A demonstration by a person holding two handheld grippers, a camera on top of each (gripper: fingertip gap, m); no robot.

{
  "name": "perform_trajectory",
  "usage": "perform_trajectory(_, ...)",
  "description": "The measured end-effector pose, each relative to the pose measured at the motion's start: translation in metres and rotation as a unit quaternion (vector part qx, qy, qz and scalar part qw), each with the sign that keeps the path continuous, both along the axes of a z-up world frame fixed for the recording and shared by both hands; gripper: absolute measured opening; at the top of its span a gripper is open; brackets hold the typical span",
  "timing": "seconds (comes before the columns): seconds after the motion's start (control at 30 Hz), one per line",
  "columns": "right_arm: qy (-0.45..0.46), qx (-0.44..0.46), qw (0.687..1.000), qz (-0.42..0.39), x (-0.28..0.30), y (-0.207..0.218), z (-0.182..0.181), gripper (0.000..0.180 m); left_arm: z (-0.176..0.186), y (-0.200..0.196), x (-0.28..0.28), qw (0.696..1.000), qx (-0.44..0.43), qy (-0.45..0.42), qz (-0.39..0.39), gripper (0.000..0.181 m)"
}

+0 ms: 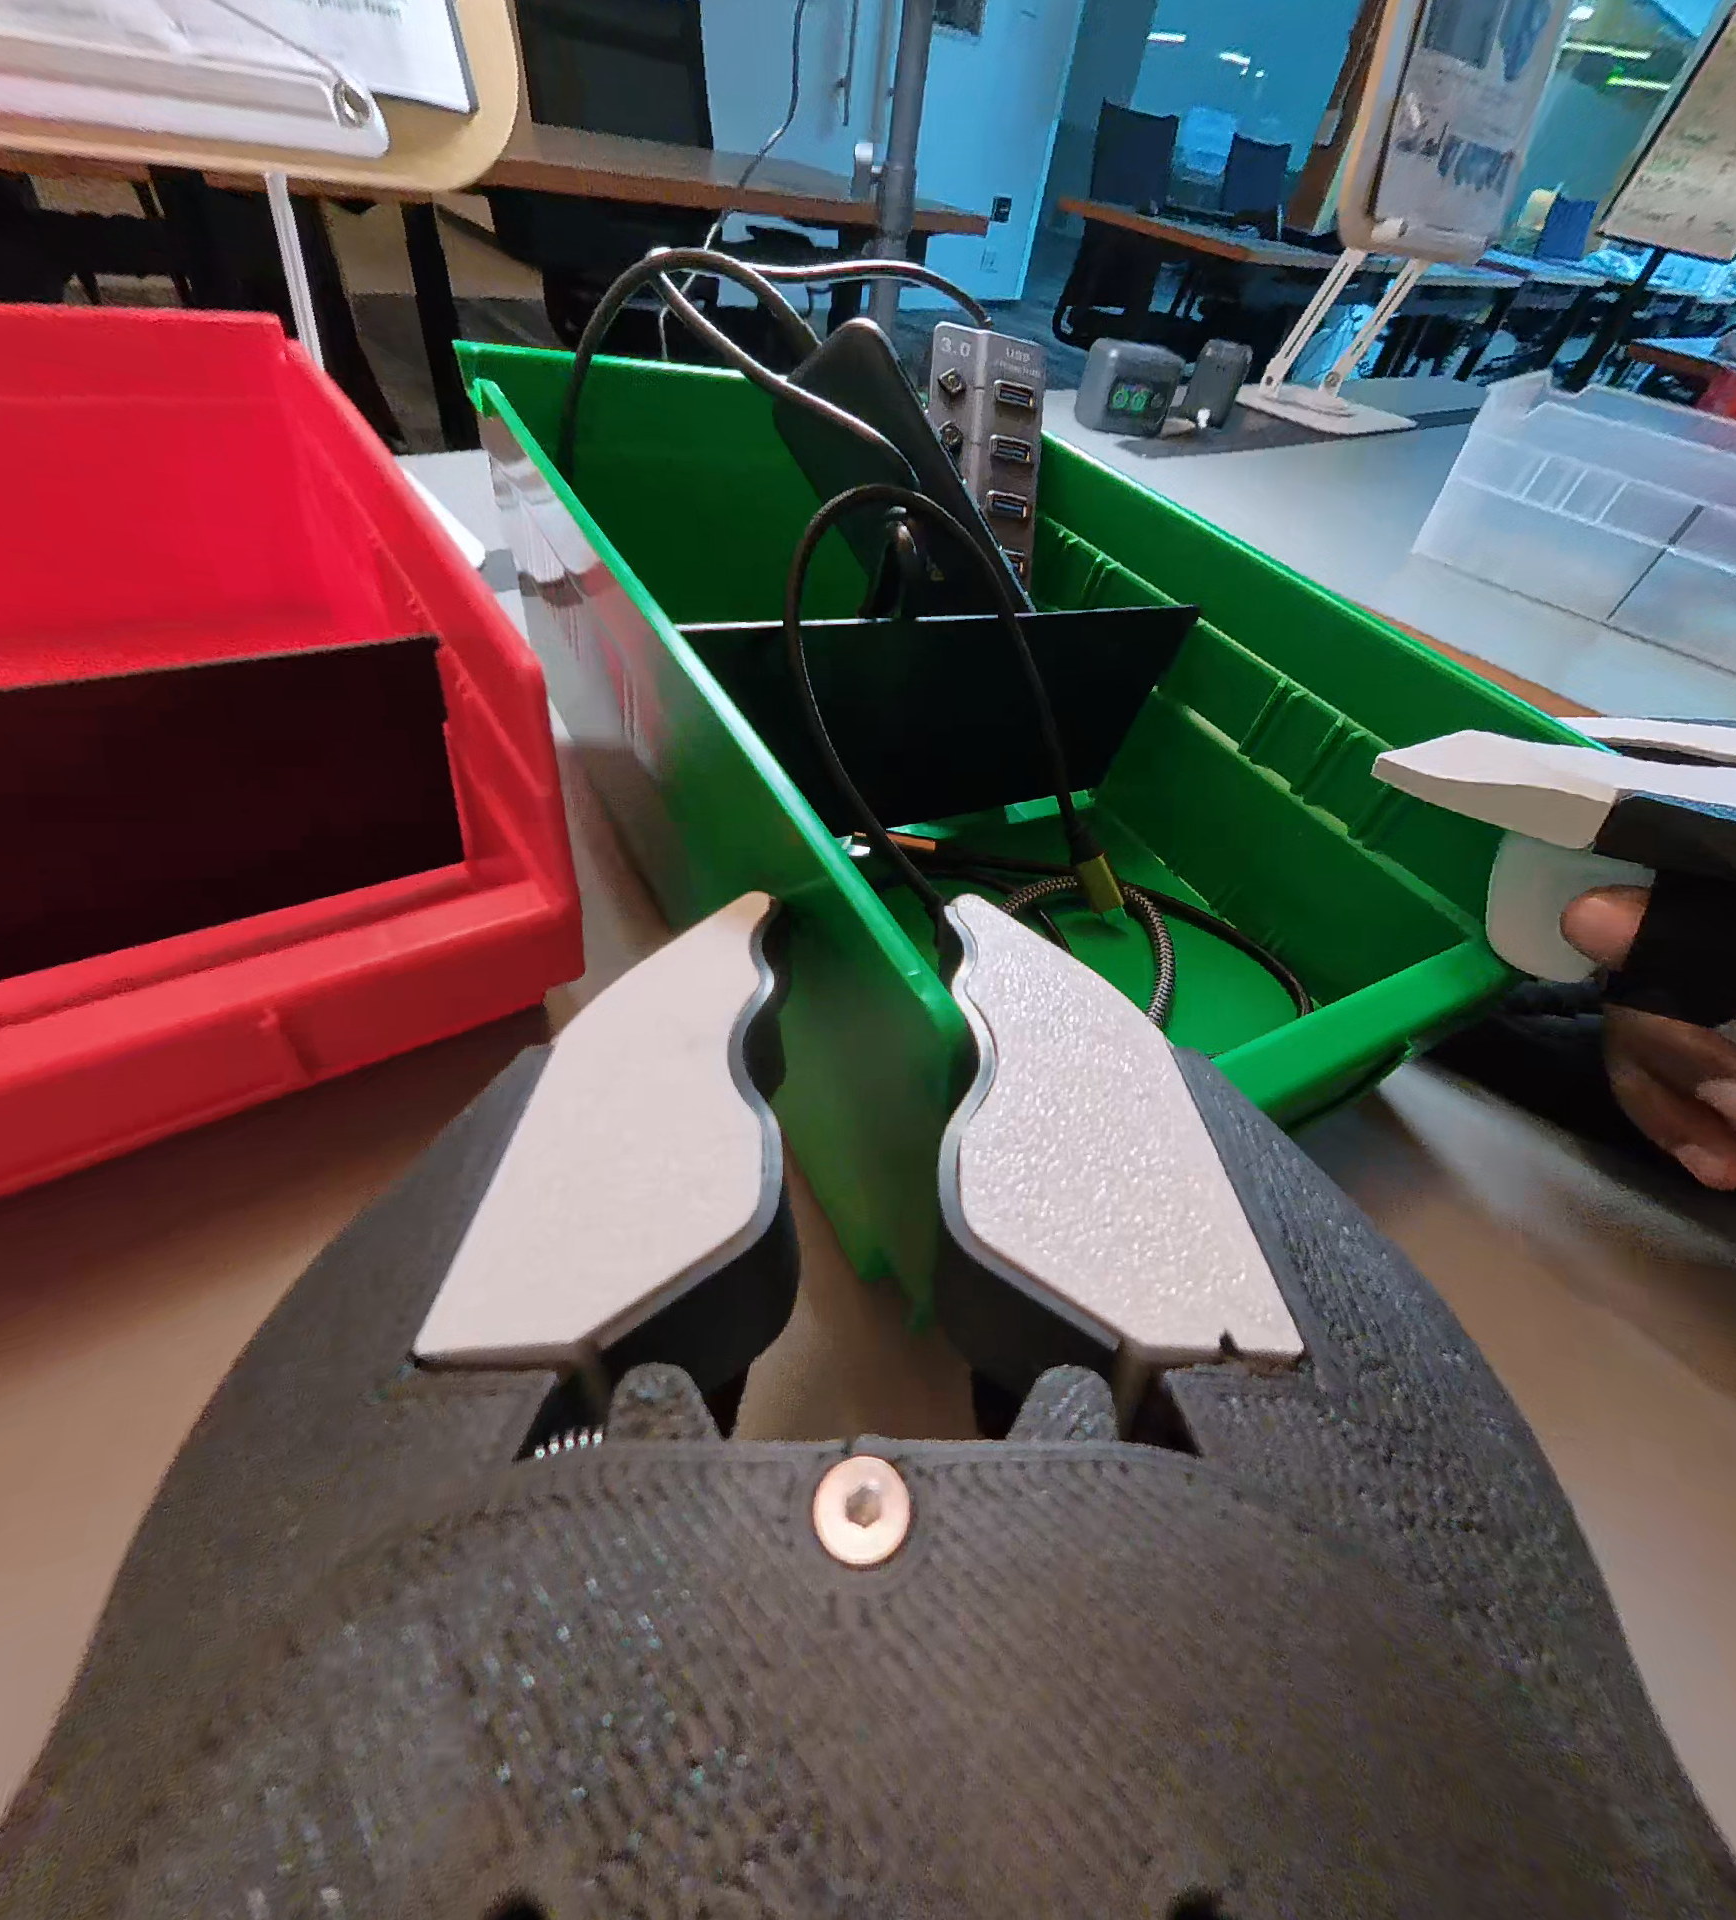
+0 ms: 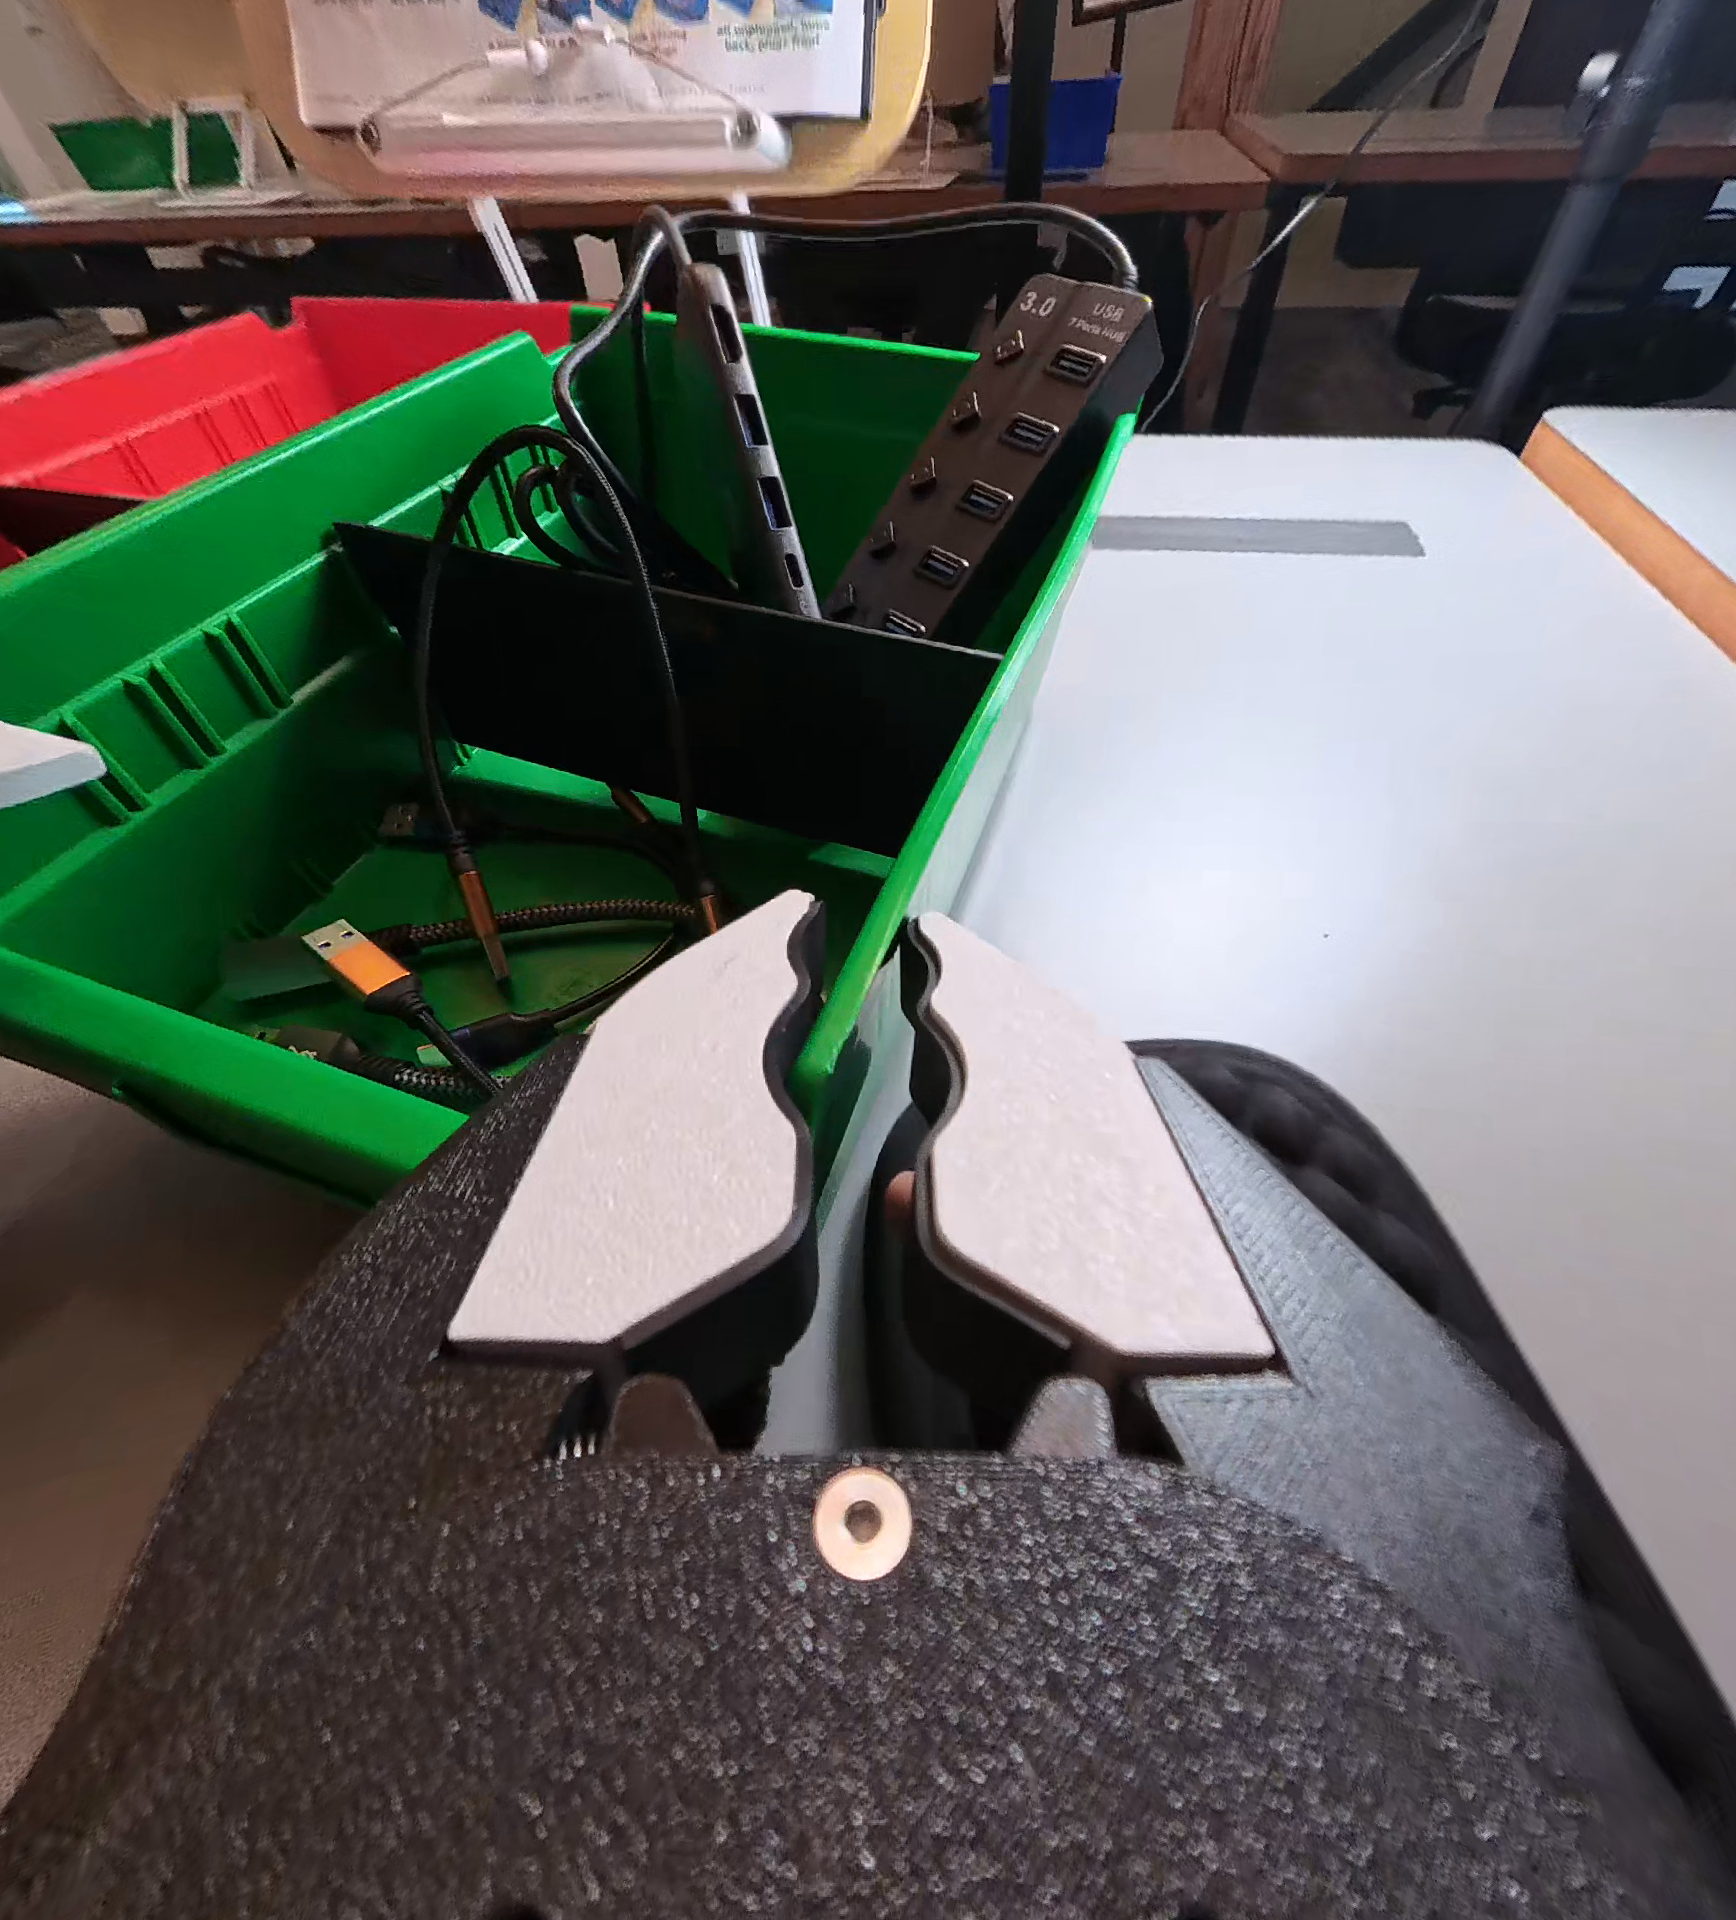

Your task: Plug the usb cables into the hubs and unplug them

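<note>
While both grippers straddle the green bin's long walls, left gripper and right gripper part-open and empty, tangled cables by its near end could snag or topple the hubs behind the black divider

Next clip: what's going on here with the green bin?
A person holds two grippers astride the green bin's side walls: left gripper on one wall, right gripper on the opposite. Neither holds a cable. Two USB hubs lean behind the black divider; loose cables lie in front. Nothing looks plugged in yet.
</note>
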State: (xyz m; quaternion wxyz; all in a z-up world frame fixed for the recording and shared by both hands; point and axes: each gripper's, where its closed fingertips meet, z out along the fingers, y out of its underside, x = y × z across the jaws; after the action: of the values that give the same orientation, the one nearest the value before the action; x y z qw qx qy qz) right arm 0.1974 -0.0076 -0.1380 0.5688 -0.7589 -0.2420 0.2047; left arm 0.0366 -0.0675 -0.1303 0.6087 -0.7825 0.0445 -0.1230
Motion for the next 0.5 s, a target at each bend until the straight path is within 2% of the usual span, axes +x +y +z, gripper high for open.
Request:
perform_trajectory(0.1,-0.007,0.029,1.000,0.003,0.000,-0.004,0.026,0.014,0.018,-0.005,0.000,1.000,0.020,0.004,0.001,0.027)
perform_trajectory(0.27,0.004,0.081,0.996,0.030,-0.022,-0.016,0.083,0.015,0.069,-0.020,-0.019,0.997,0.070,0.014,0.016,0.026)
perform_trajectory(0.5,0.038,0.110,0.988,0.105,-0.103,-0.033,0.144,0.015,0.132,-0.062,-0.088,0.989,0.113,0.023,0.094,0.026)
